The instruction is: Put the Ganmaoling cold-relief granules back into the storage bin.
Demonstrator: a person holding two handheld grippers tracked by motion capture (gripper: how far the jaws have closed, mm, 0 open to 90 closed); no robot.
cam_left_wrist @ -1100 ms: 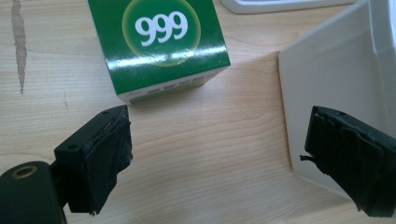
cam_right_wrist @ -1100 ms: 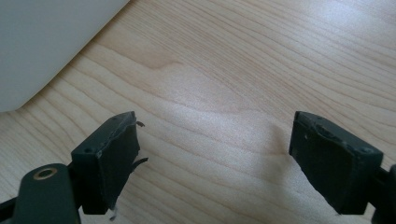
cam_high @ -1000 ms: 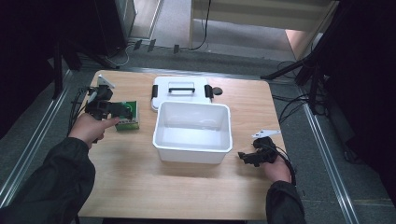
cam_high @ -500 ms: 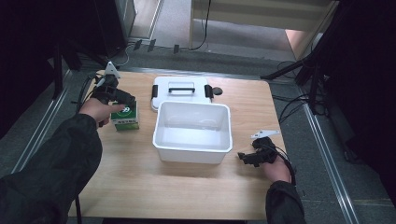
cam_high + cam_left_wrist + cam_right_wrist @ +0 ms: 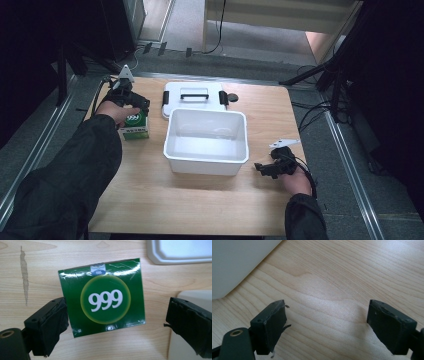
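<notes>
Green box (image 5: pixel 102 297) marked "999" lies flat on the wooden table (image 5: pixel 150 200), left of the white bin (image 5: pixel 207 162) and just beside it; printed face up, so its two side edges are free for a pinch from above.

Left gripper (image 5: pixel 117 322) hangs over the box, looking straight down on it; jaws spread wide, one at the box's edge and perhaps touching it, the other well clear on the bin side; nothing pinched. Judgement: this is the approach to a grasp, jaws set to straddle the box across its width; the gap on one side suggests the gripper needs centring before it closes, or the box will slide toward the bin wall.

White bin stands open and empty at mid-table; its lid (image 5: pixel 192 95) with handle lies flat on the far side, touching or nearly touching the bin's far rim; a small dark round thing (image 5: pixel 232 97) sits at the lid's right corner, identity unclear. Judgement: lid parked there to leave the bin mouth free, likely the destination for the box.

Right gripper (image 5: pixel 327 322) rests low at the near right, close beside the bin's near right corner; jaws spread over bare wood, holding nothing; judged idle, kept out of the left arm's path.
</notes>
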